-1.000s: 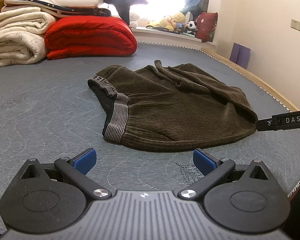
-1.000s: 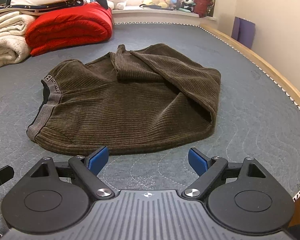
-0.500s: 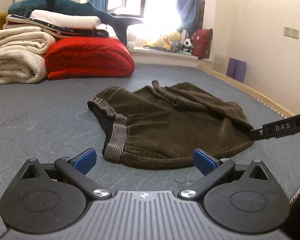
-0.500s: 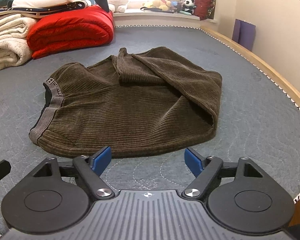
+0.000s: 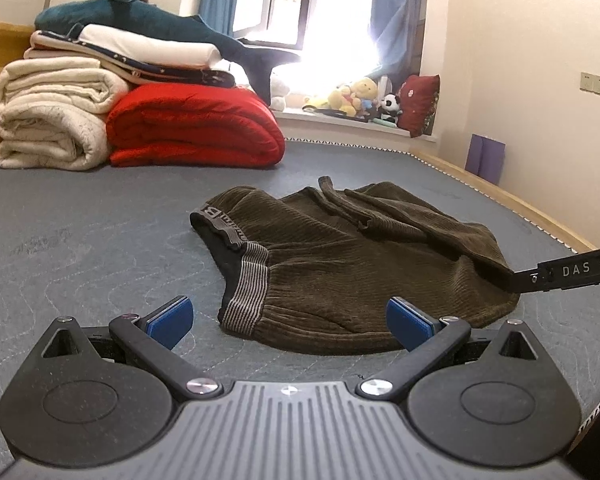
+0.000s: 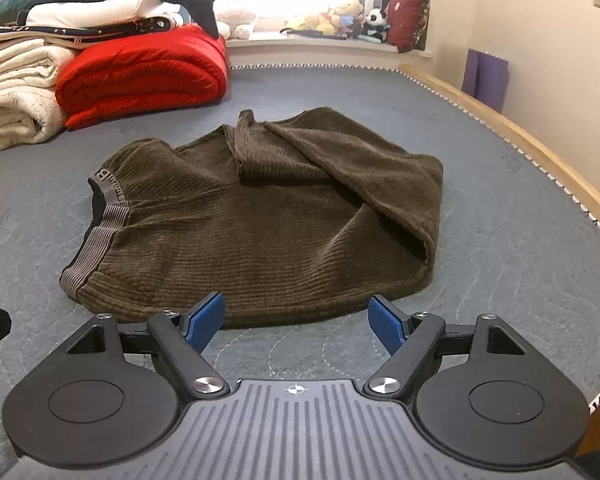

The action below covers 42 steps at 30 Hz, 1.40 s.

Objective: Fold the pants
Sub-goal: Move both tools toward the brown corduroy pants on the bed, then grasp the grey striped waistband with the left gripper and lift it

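Note:
Dark olive corduroy pants [image 5: 360,264] lie folded on the grey quilted bed [image 5: 80,248], grey striped waistband [image 5: 246,292] to the left, legs doubled over on top. They also show in the right wrist view [image 6: 268,216]. My left gripper [image 5: 290,318] is open and empty, low over the bed just in front of the pants' near edge by the waistband. My right gripper [image 6: 298,320] is open and empty, just short of the pants' near hem. The right gripper's side [image 5: 568,272] shows at the pants' right corner.
Folded cream blankets [image 5: 48,120], a red quilt [image 5: 192,124] and a plush shark [image 5: 140,24] are stacked at the bed's far left. Soft toys [image 5: 356,96] sit on the windowsill. The bed's wooden edge [image 6: 540,152] runs along the right, near the wall.
Both grippers have dropped lower and tilted up, so more of the room shows. The right gripper's jaws have narrowed a little. The pants have not moved.

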{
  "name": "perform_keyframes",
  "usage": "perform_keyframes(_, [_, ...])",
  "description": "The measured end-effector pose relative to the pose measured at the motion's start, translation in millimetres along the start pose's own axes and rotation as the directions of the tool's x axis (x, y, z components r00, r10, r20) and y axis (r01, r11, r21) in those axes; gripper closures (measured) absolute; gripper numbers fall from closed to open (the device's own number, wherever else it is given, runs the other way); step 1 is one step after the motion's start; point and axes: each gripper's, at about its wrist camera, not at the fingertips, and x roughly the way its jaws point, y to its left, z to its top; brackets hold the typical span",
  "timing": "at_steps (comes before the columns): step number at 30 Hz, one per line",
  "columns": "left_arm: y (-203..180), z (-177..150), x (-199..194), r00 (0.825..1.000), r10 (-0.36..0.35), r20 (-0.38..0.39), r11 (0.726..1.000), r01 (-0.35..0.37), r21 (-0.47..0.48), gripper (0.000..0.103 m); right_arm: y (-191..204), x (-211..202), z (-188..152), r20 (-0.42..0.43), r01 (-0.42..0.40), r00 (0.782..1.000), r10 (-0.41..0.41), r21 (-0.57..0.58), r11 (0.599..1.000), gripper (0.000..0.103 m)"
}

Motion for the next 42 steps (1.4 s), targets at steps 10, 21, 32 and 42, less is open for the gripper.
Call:
perform_keyframes(10, [2.8, 0.0, -0.6, 1.000, -0.031, 0.002, 1.000, 0.031, -0.004, 0.000, -6.4, 1.7, 2.1, -0.024, -0.034, 0.999, 0.035, 0.063, 0.997, 0.023])
perform_keyframes(21, [2.0, -0.8, -2.2, 0.997, -0.079, -0.019, 0.997, 0.079, -0.002, 0.004, -4.0, -1.6, 2.3, -0.011, -0.028, 1.000, 0.028, 0.044, 0.999, 0.046])
perform_keyframes(32, [6.7, 1.7, -6.7, 0.997, -0.043, -0.058, 0.998, 0.045, 0.033, 0.026, 1.0, -6.1, 8.6, -0.001, -0.065, 0.998, 0.065, 0.056, 0.996, 0.061])
perform_keyframes(42, [34.4, 11.5, -33.6, 0.999, 0.018, -0.047, 1.000, -0.017, 0.026, 0.056, 27.4, -0.6, 20.7, -0.022, -0.180, 0.983, 0.185, 0.134, 0.974, 0.067])
